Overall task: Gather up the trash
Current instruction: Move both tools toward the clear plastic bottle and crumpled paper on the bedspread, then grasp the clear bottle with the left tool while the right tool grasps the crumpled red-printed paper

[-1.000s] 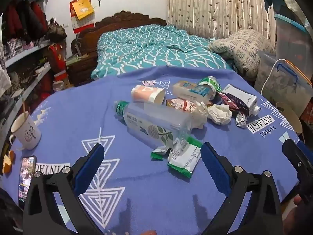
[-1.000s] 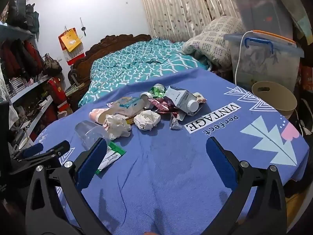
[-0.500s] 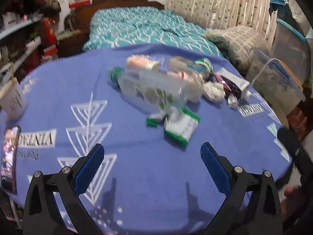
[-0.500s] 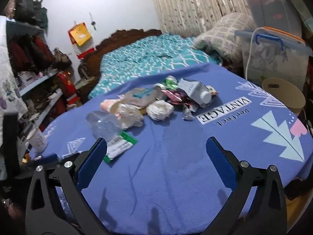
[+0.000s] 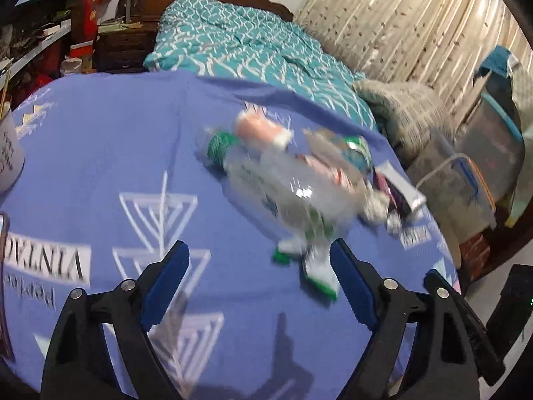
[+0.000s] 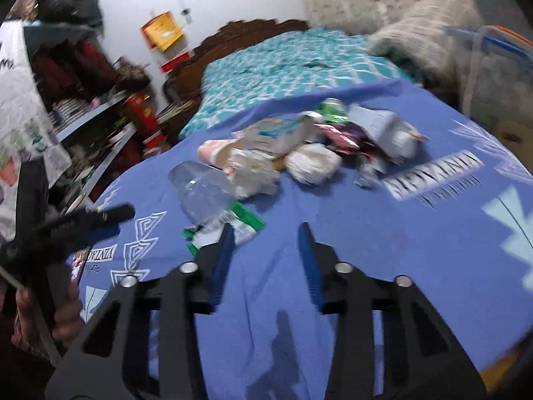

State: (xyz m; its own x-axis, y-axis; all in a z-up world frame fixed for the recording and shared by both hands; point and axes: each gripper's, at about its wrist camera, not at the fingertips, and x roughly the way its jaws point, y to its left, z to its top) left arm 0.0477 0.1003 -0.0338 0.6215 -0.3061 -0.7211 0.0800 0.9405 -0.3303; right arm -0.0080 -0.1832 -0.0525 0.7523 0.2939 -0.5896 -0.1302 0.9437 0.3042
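A heap of trash lies on the blue tablecloth (image 5: 100,153): a clear plastic bottle (image 5: 276,183) with a green cap, a pink cup (image 5: 263,130), a green-and-white wrapper (image 5: 318,266), crumpled paper (image 6: 313,163) and cartons. My left gripper (image 5: 258,280) hovers low over the cloth, its jaws closing but still wide, nothing between them; the wrapper lies just past its right finger. My right gripper (image 6: 266,253) is closing too, its jaws narrow with only bare cloth between them; the wrapper (image 6: 230,223) lies by its left fingertip. The left gripper (image 6: 83,226) also shows in the right wrist view.
A white mug (image 5: 8,153) stands at the table's left edge, a phone (image 6: 78,263) lies near it. Behind the table are a bed with a teal cover (image 5: 253,46), shelves (image 6: 86,116) on the left, and plastic storage bins (image 5: 466,180) on the right.
Both grippers moved forward and lower toward the trash, with the views tilting. The right gripper's jaws have narrowed a lot; the left's have narrowed slightly.
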